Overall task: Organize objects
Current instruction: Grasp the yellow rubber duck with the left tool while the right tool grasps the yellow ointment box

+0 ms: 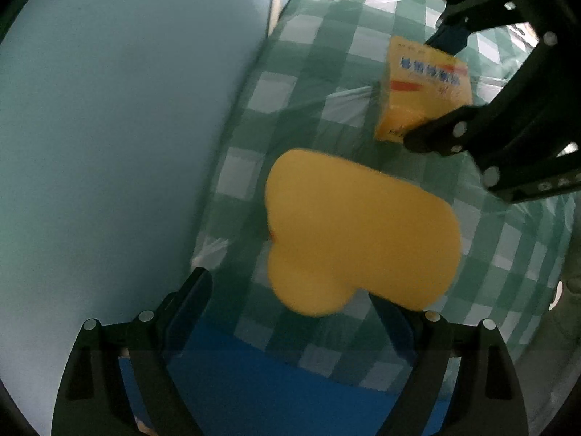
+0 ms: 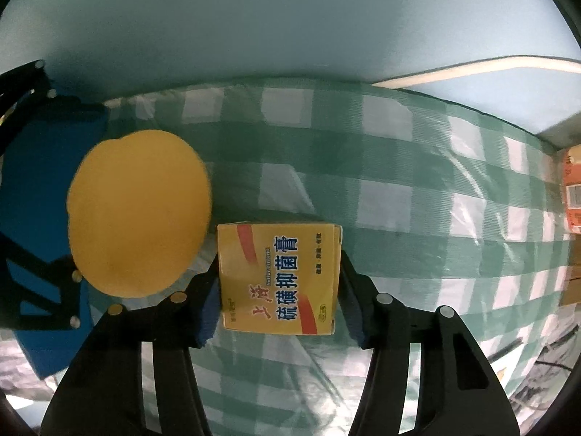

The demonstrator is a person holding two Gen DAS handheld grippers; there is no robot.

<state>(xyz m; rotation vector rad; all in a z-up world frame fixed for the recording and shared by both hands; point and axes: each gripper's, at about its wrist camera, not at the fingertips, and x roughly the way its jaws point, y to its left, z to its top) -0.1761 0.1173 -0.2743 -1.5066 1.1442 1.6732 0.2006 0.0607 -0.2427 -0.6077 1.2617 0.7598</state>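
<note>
One yellow box [image 2: 279, 278] sits on the checked surface [image 2: 399, 189], right gripper [image 2: 279, 312] jaws clamped on its sides. One yellow sponge [image 1: 357, 234] lies beside it, touching one finger of the left gripper [image 1: 290, 305], jaws wide apart.

A green-and-white checked cloth [image 2: 381, 167] is covering the table, with a clear plastic sheet lying over it and catching glare in wrinkled streaks. A plain pale blue wall [image 2: 254, 18] is rising right behind the table's far edge, evenly and dimly lit. At the wall's right end a pale strip [image 2: 472, 69] is running along a corner. Further right, at the table's edge, an orange carton [image 2: 573, 196] is showing, partly cut off. In the left view the same wall [image 1: 109, 145] is filling the left side.
</note>
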